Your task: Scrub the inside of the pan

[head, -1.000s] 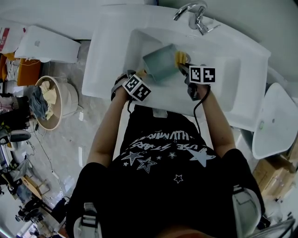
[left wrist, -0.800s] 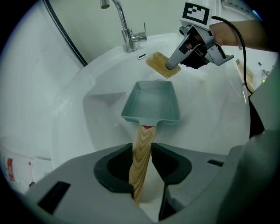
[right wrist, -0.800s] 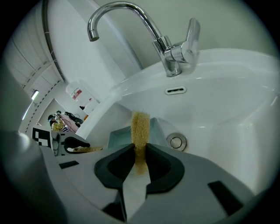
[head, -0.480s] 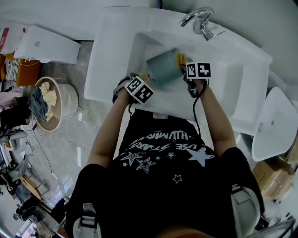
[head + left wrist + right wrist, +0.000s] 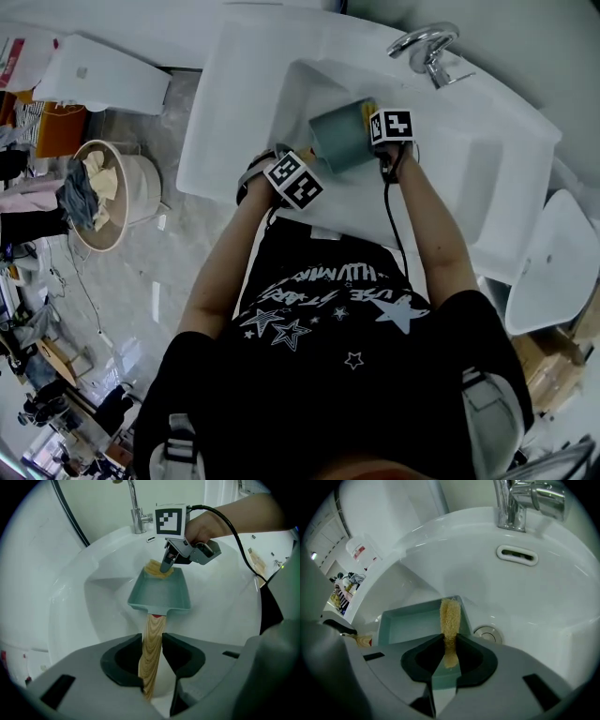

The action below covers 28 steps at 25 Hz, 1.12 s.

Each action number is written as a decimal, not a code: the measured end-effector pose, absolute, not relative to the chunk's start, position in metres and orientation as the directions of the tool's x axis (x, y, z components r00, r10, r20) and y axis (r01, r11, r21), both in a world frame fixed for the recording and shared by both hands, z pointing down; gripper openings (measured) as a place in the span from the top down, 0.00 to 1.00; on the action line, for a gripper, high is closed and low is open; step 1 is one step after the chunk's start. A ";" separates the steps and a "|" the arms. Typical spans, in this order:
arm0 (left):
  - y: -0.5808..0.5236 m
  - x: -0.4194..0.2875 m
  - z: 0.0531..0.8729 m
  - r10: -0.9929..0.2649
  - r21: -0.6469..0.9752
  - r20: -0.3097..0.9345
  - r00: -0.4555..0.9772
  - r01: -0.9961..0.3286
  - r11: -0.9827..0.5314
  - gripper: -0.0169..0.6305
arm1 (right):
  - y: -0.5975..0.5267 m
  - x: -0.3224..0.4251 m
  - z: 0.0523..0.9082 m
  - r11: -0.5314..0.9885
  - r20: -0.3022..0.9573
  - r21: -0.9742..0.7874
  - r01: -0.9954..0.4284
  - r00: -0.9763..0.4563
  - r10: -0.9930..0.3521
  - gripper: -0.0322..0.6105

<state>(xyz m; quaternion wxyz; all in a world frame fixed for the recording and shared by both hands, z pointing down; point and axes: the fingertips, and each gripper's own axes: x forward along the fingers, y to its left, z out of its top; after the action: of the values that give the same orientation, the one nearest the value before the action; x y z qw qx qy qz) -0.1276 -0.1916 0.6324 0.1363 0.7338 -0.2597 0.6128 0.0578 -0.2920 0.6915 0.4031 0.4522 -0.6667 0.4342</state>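
Note:
A teal square pan (image 5: 339, 139) is held tilted inside the white sink. My left gripper (image 5: 152, 667) is shut on the pan's wooden handle (image 5: 152, 637); its jaws have just been closing a little, with the handle between them. My right gripper (image 5: 449, 651) is shut on a yellow loofah sponge (image 5: 450, 618). The sponge's tip rests inside the pan (image 5: 410, 624) at its far wall. In the left gripper view the right gripper (image 5: 166, 566) pushes the sponge (image 5: 157, 569) into the pan (image 5: 161, 592) from above. In the head view the right marker cube hides the sponge.
The sink basin (image 5: 469, 173) surrounds the pan, with a chrome faucet (image 5: 520, 503), an overflow slot (image 5: 516, 555) and the drain (image 5: 487, 633) beyond it. A round basket of cloths (image 5: 98, 202) stands on the floor at the left.
My right gripper has dropped down into the pan with the sponge, which now hides under its cube in the head view. The left gripper and the pan have stayed in place.

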 end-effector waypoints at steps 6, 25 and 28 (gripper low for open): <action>-0.193 -0.129 0.633 -0.192 -0.094 0.974 0.125 -0.545 -0.833 0.76 | -0.299 0.056 0.707 0.200 0.957 -0.154 -0.968 -0.197 -0.215 0.83; -0.190 -0.132 0.637 -0.165 -0.050 0.974 0.153 -0.564 -0.824 0.75 | -0.285 0.009 0.704 0.446 0.959 -0.191 -0.874 -0.264 -0.107 0.83; -0.190 -0.133 0.637 -0.169 -0.054 0.973 0.155 -0.562 -0.826 0.75 | -0.276 -0.008 0.701 0.484 0.950 -0.230 -0.844 -0.302 -0.075 0.83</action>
<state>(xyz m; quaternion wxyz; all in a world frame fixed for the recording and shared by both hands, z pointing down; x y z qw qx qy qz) -0.1329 -0.1899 0.6366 0.1633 0.7422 -0.2461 0.6016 -0.0082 -0.2761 0.7007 0.4931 0.3252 -0.7063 0.3901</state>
